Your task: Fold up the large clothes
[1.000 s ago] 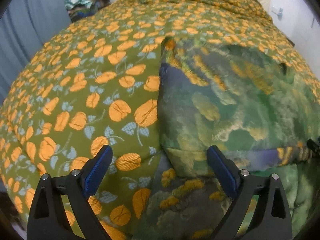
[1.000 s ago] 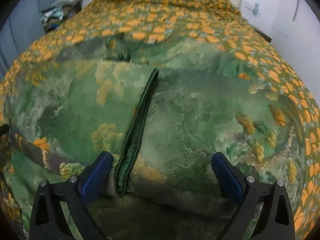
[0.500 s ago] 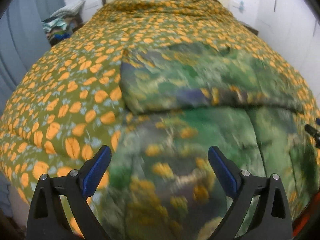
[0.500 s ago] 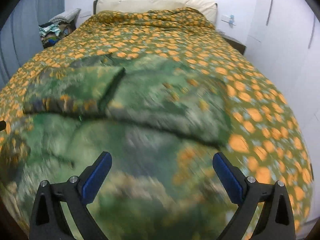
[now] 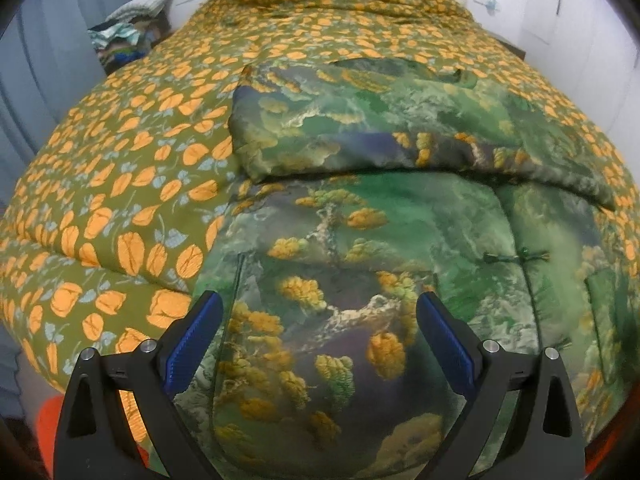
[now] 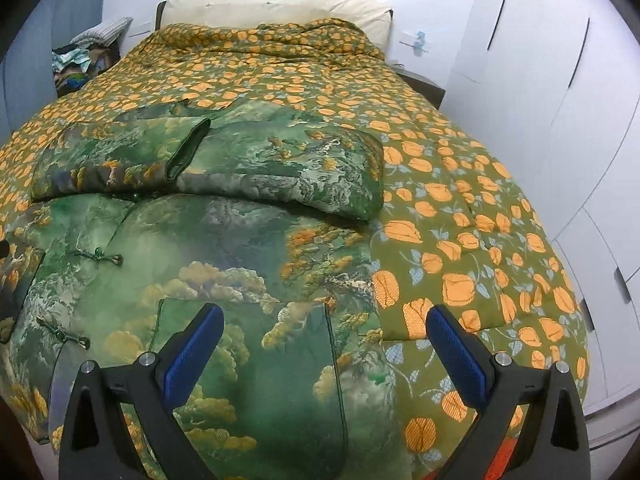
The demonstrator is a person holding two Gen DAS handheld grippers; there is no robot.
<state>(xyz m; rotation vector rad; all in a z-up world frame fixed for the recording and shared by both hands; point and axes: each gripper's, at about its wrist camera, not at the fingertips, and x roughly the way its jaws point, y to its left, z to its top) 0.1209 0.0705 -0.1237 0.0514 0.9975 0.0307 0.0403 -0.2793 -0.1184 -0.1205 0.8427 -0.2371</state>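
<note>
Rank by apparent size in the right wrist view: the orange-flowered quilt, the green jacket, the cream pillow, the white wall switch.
1. orange-flowered quilt
2. green jacket, though nearer the camera, so its rank against the quilt is unsure
3. cream pillow
4. white wall switch

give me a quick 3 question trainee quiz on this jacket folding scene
1. True or false: the left claw is shut on the green jacket.
2. Multiple choice: the sleeves lie (A) spread out to the sides, (B) folded across the jacket's upper part, (C) hanging off the bed.
3. Fill in: the jacket lies on a bedspread patterned with ____ fruit shapes.

Key:
1. False; both it and the right claw are open and hold nothing.
2. B
3. orange
</note>
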